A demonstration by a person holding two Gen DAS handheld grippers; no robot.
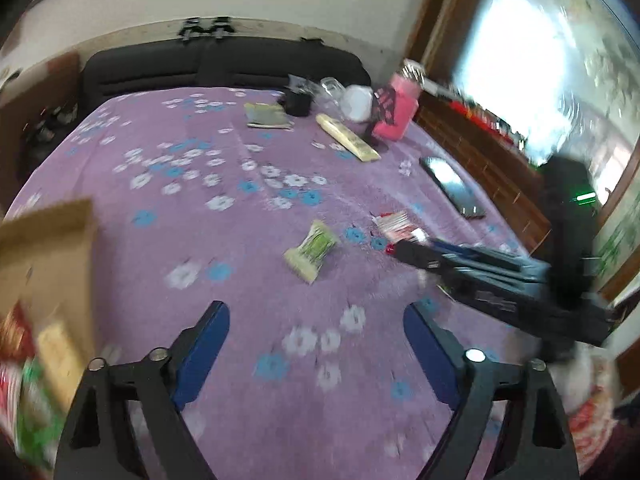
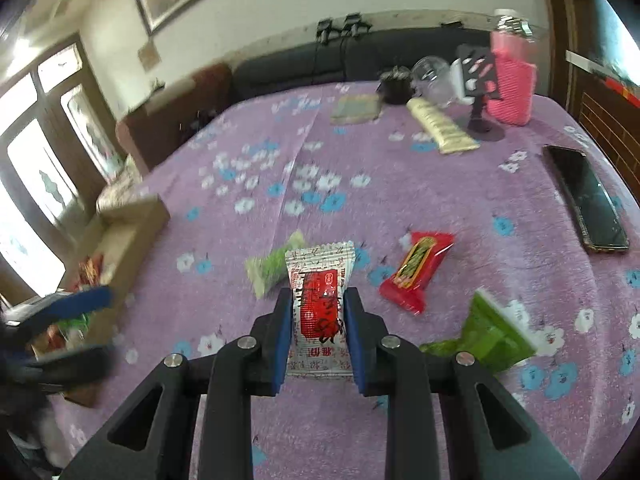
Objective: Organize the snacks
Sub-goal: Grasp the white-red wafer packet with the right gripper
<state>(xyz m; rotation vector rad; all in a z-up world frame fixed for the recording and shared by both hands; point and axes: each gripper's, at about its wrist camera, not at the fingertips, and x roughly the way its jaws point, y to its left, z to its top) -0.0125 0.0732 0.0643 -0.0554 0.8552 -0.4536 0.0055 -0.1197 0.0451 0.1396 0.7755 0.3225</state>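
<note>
Right at the near edge, a white-and-red packet [image 2: 320, 304] is clamped between the pads of the right gripper [image 2: 318, 316], which is clenched on its lower half. The packet is held lengthwise, in line with the fingers, its crimped top pointing away from the camera.

Over on the other side, the left gripper [image 1: 316, 344] is seen spread wide, nothing between its blue pads, only the purple flowered cloth [image 1: 224, 248] below it.

The cardboard box [image 2: 132, 232] is found to the left of the held packet, across the cloth, and it is judged the likely destination; a leftward carry is what the coming move would turn on. The left gripper is much the nearer to that box, whose wall shows at the edge of its view.

Loose snacks are spotted just beyond: a pale green packet [image 2: 272, 268] partly hidden behind the held one, a red packet [image 2: 418, 270] lying slantwise to the right, and a bright green packet [image 2: 490, 332] nearer on the right.

Further back, a dark phone [image 2: 586, 200] is laid along the right edge. At the far end, a long cream packet [image 2: 440, 130], a pink bottle [image 2: 512, 80] and a clear jar [image 2: 434, 78] are made out.

The box's contents are smeared by blur and cut off at the frame; only red and green wrappers can be guessed there. The print on every packet is unreadable.
</note>
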